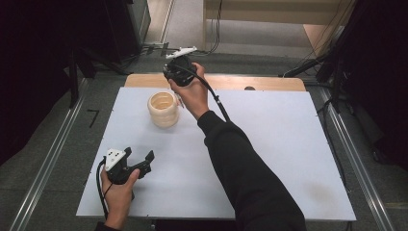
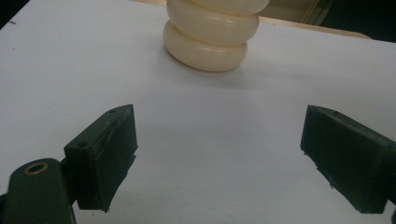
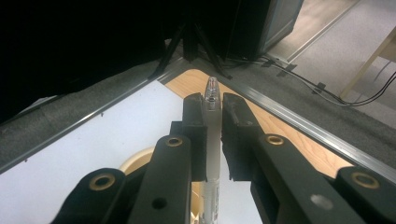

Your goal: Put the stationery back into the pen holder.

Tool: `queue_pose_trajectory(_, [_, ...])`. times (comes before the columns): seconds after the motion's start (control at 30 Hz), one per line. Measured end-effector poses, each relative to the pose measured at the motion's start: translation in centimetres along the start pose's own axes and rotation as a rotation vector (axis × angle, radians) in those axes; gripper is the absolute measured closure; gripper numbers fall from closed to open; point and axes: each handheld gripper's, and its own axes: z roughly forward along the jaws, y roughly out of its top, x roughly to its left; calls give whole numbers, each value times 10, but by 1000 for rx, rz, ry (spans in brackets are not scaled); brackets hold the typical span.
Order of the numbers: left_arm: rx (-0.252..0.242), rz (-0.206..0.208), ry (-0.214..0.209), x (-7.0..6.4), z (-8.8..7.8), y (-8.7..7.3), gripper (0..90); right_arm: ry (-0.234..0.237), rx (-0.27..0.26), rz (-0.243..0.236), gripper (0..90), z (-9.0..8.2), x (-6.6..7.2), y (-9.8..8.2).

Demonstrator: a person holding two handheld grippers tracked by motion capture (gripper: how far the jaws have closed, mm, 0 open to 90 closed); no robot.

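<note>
High view: white matte surface (image 1: 269, 144) on a wooden table, its far edge showing as a light wood strip. Cream ribbed holder (image 1: 163, 109), stacked-ring shape, open top, stands upright on the surface's far-left part. Right hand (image 1: 192, 91) w/ black sleeve reaches across to just right of the holder, raised over the far edge; right gripper (image 1: 179, 67) points away from the person, white plate on top, black cable trailing back along the arm. Left hand (image 1: 118, 185) sits near the front-left corner w/ left gripper (image 1: 139, 161), well apart from the holder.

Left gripper view adds: jaws spread wide, nothing between them, only bare surface (image 2: 210, 140); pads are dark, blocky, w/ rough chipped edges. Holder (image 2: 210, 42) is straight ahead, glossy smooth plastic-looking, two bulging rings visible, top cut off by frame.

Right gripper view adds what the high view can't resolve: right gripper (image 3: 213, 135) jaws closed narrow on a thin pen (image 3: 212, 140), clear tip poking out beyond the jaws, white barrel running down btwn them. Holder rim (image 3: 135, 161) peeks out below-left of the jaws, so the pen is above it, not inside. Brass-coloured bushings on the black jaw links. Grey carpet + black cables beyond the table.

No readable writing or brand in any view
</note>
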Motion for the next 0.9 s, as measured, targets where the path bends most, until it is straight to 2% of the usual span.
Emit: queue_pose_trajectory(0.9, [-6, -2, -4, 1, 0, 1, 113, 15, -23, -11, 784, 10, 14, 20])
